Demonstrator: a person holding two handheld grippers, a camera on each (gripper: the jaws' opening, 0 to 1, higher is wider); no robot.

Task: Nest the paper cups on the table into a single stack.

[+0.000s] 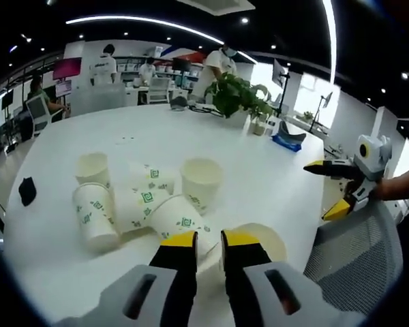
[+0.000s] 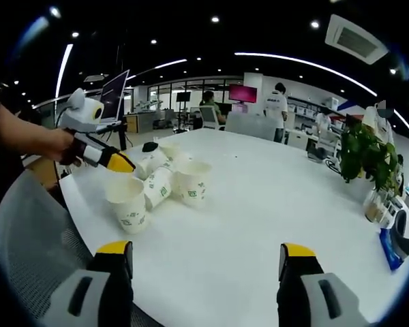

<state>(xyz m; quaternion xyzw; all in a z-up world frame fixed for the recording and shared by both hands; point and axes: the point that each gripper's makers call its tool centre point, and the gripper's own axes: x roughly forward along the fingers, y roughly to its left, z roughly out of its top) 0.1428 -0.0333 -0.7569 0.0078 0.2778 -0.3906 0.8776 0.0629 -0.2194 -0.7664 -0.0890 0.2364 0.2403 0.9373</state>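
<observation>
Several white paper cups with green print sit in a cluster point(image 1: 140, 201) on the round white table point(image 1: 273, 180), some upright, some lying on their sides. In the right gripper view the cluster point(image 2: 165, 178) is at the left. One more upright cup point(image 1: 262, 237) point(image 2: 127, 201) stands nearer the table edge. My left gripper point(image 1: 209, 240) has its jaws almost together at that cup's rim, seemingly pinching the wall; it comes in as a yellow tip point(image 2: 121, 163) just above the rim. My right gripper point(image 2: 206, 251) point(image 1: 324, 189) hangs wide open beside the table, holding nothing.
A grey mesh chair back point(image 1: 351, 262) point(image 2: 34, 231) stands by the near table edge. A small black object point(image 1: 27, 191) lies left of the cups. A potted plant point(image 1: 238, 95) and a blue item point(image 1: 286, 142) sit at the far side. People stand at desks behind.
</observation>
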